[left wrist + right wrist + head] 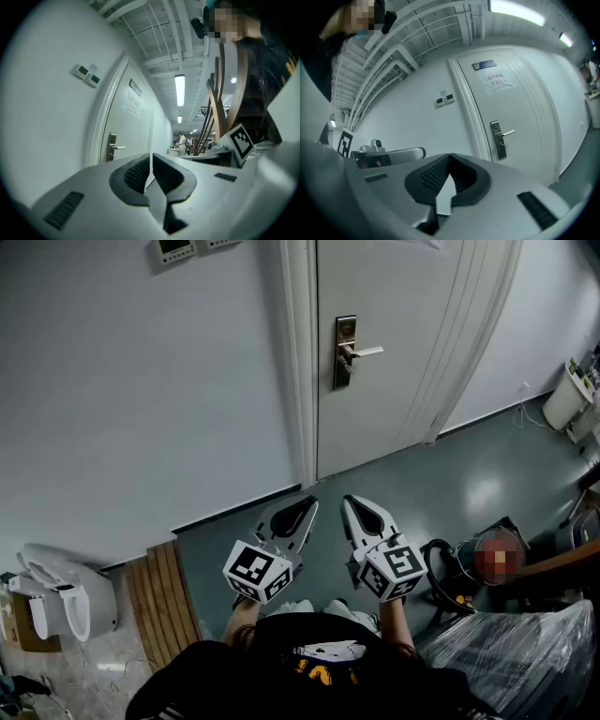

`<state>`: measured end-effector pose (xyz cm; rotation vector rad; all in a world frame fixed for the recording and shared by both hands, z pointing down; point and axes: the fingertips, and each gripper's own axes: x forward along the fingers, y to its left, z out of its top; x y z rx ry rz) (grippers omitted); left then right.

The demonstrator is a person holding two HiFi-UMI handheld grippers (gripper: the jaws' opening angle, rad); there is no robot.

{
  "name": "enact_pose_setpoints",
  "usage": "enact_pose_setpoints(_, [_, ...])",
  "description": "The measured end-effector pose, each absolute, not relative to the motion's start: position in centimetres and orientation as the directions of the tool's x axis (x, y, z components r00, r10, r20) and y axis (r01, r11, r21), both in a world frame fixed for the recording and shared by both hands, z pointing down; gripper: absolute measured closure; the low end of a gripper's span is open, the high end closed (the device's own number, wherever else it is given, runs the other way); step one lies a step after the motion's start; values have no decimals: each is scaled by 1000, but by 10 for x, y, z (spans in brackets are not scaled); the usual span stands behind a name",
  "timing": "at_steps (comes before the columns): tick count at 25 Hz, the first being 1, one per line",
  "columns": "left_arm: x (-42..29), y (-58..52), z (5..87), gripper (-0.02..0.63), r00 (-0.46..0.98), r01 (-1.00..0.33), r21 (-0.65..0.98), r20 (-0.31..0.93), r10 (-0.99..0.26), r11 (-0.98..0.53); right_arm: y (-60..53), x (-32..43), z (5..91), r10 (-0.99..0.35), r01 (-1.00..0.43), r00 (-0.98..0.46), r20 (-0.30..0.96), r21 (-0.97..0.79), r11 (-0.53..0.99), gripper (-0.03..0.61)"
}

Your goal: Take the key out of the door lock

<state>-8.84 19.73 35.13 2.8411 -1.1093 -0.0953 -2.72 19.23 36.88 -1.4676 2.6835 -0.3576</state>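
Grippers held well apart from the door.
Jaws of the left gripper and right gripper are pressed together, empty; detail at the door lock is perhaps too small to be read.

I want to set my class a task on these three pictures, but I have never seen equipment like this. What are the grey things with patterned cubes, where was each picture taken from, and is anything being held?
There is no robot here. A person holds a two-jaw tool in each hand, and the patterned cubes are parts of these tools. The head view comes from a camera on the person's head, looking down. It shows the left tool and the right tool pointing toward a closed white door, well short of it, above the grey floor. The other two pictures come from cameras riding on each tool, looking along its jaws. Both tools are shut and hold nothing. The door has a metal lock plate with a lever handle. Any key there is too small to make out.
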Motion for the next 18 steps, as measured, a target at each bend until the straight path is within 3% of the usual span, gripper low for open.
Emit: enact_pose_setpoints(18, [-121, 215, 364, 591, 772, -634, 80, 13, -635, -769, 217, -60, 377, -871, -859, -488, 48, -202, 470, 571])
